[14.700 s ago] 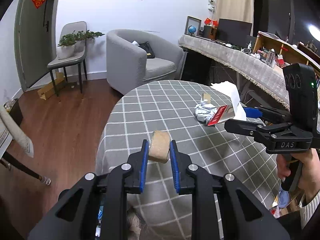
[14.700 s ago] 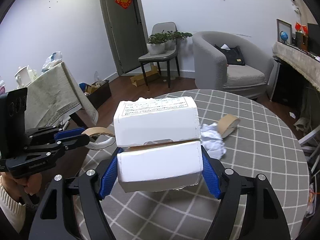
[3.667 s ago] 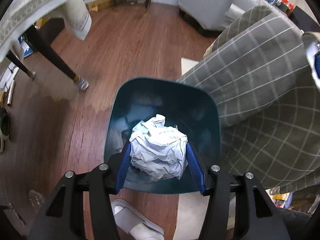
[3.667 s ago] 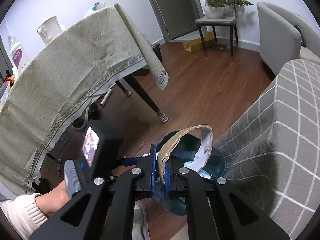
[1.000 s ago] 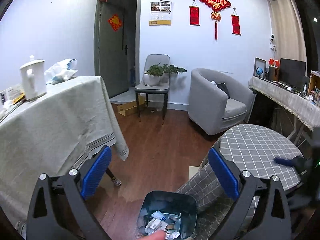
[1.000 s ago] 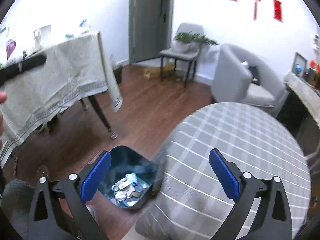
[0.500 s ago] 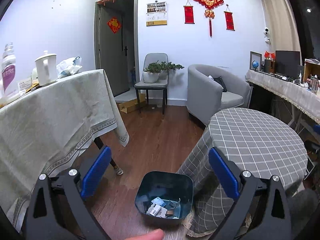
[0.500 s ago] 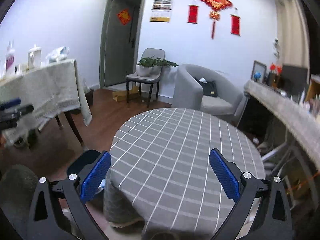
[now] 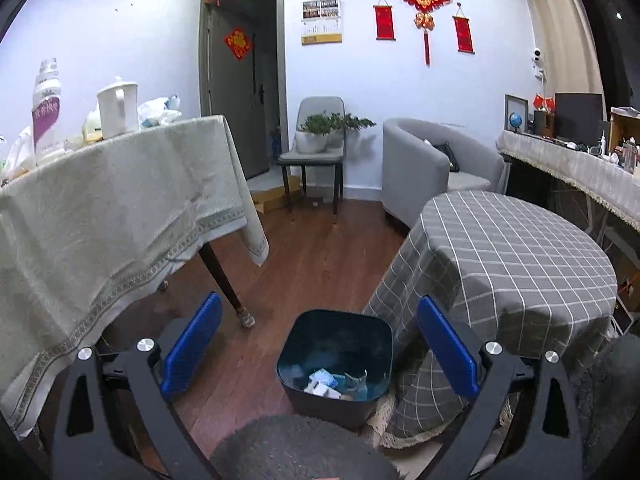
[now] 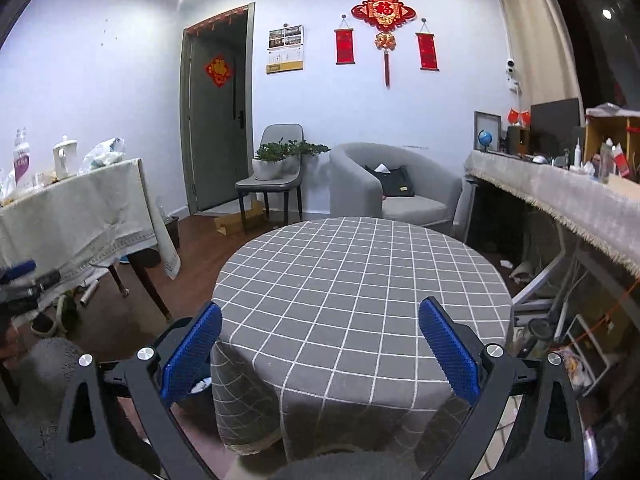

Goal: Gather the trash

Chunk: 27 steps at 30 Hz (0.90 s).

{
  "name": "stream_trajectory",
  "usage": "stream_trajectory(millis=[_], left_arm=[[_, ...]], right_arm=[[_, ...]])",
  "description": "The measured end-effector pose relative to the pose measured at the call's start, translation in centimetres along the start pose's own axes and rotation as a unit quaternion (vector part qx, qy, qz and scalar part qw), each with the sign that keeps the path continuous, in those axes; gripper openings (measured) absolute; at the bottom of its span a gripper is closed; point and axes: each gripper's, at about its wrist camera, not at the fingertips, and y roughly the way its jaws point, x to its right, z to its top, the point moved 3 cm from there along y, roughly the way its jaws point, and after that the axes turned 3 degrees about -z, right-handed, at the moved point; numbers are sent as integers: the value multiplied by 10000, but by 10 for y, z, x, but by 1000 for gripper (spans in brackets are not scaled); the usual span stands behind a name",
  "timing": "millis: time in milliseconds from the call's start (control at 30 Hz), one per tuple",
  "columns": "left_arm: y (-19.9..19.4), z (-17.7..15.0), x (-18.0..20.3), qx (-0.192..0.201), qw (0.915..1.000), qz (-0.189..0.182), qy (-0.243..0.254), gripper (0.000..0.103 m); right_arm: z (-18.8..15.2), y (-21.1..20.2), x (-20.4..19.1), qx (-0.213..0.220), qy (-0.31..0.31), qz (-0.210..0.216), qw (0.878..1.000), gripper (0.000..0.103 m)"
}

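Observation:
A dark blue trash bin [image 9: 335, 360] stands on the wood floor beside the round table [image 9: 516, 256]. Crumpled paper and small boxes [image 9: 326, 382] lie at its bottom. My left gripper [image 9: 320, 344] is open and empty, held back from the bin and above it. My right gripper [image 10: 320, 344] is open and empty, facing the round table with the grey checked cloth [image 10: 360, 280], whose top shows nothing on it. The left gripper's tip [image 10: 24, 280] shows at the left edge of the right wrist view.
A table with a beige cloth [image 9: 100, 216] stands on the left with a kettle [image 9: 118, 106] and bottle on it. A chair with a plant [image 9: 316, 148], a grey armchair [image 9: 432, 164] and a long cluttered counter [image 10: 560, 192] line the back and right. A dark fuzzy shape [image 9: 300, 448] fills the bottom.
Both grippers have drawn back and levelled out. The bin has slid lower in the left view; the right view now faces the round table squarely.

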Motion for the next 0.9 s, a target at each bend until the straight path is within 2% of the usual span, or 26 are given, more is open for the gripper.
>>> stream_trajectory(millis=[367, 900], left_arm=[[0, -3, 10, 22, 9999, -116, 123, 100], [1, -4, 9, 11, 9999, -153, 37, 100]], right_arm=[[0, -9, 6, 152, 187, 286, 9993, 100], [1, -9, 4, 140, 155, 323, 9993, 100]])
